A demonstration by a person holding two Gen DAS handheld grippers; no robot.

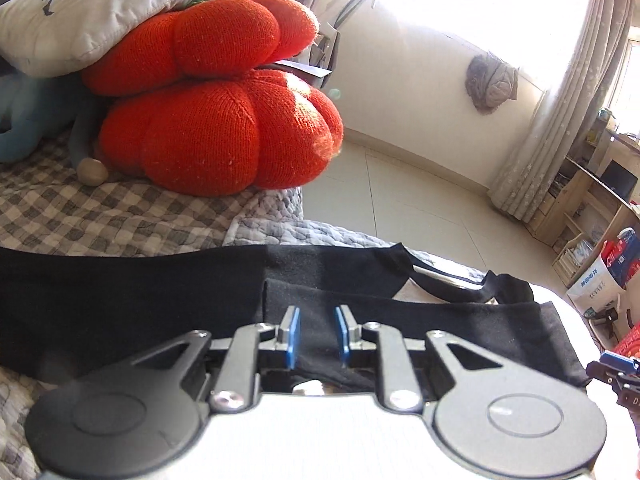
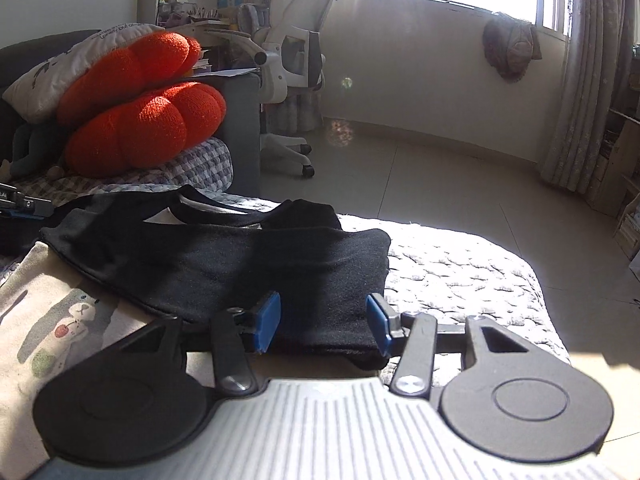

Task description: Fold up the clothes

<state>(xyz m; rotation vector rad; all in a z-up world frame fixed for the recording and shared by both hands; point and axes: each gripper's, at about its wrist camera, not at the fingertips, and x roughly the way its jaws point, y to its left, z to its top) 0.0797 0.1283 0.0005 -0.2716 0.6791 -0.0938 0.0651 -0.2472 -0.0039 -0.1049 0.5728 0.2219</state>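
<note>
While the black top (image 2: 224,256) lies partly folded on the bed (image 2: 460,268), a pinch of it is gripped by the left claw (image 1: 316,334) and straddled by the released right claw (image 2: 326,320), so folding is judged unfinished.

black garment (image 2: 224,264), soft matte knit, lying mostly flat across a grey quilted bed cover (image 2: 460,264). lower part folded up over itself, making a doubled band with a straight hem edge along the left. round neckline at the far side, pale inside showing through the opening. near right corner hangs slightly over a white printed cloth (image 2: 52,320).
</note>
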